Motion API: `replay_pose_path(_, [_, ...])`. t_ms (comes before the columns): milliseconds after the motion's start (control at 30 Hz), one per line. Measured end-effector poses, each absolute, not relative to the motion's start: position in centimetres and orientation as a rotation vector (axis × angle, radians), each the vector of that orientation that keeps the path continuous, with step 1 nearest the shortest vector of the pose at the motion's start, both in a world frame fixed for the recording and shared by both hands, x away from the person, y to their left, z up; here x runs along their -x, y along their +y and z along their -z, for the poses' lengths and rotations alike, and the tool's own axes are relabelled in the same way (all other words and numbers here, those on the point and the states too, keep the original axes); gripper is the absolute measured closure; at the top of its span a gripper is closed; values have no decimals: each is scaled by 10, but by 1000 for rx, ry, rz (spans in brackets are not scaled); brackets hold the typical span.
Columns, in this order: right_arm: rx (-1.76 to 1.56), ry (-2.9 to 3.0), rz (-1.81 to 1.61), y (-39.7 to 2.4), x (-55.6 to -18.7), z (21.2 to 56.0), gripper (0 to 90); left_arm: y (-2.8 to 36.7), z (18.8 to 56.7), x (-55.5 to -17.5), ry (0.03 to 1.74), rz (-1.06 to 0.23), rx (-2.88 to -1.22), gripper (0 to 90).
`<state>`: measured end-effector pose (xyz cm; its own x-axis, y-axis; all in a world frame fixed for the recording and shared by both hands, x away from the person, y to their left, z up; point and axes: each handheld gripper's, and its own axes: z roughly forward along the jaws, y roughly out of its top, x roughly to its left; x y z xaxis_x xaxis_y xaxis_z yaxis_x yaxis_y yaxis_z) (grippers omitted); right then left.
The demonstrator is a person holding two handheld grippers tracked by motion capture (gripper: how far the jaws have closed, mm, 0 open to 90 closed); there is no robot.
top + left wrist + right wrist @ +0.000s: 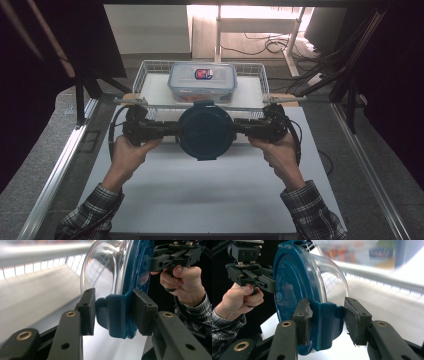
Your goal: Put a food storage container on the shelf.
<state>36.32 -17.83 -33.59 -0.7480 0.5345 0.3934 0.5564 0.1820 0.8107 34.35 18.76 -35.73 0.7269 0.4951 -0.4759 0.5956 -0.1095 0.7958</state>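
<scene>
A person holds a round container (205, 131) with a dark blue lid between two grippers, clear of the white table (200, 190) and just in front of a wire basket (150, 70). The left gripper (172, 130) clamps the latch tab on one side, the right gripper (239, 127) the tab on the opposite side; each pair of jaws is closed on its blue tab (113, 315), seen close up in the gripper views. The clear bowl (332, 282) of the container faces the basket in both gripper views, the lid turned toward the person.

Inside the basket sits a rectangular lidded box (202, 80) with a red-and-white label, filling the middle and leaving bare floor on either side of it. The basket's near rail runs just behind the round container — little room shows between them from above. Toward the person the table lies open up to its front edge, flanked by metal rails (65, 160) along both sides.

The container's underside and contents are hard to make out — the lid hides them from above, and glare washes over the bowl. The far background in the right gripper view is blurred. Plaid sleeves (310, 215) are cut off at the bottom of the high view.
</scene>
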Motion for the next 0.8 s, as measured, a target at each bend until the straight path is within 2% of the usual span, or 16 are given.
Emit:
replay_pose_path(267, [1071,-2423,1720,-172,-377,302,571,194,328,-356,848,73,-1728,572])
replay_pose_path(800, [1057,-2403,1803,-164,-404,259,572,204,285,-385,835,53,-1678,574])
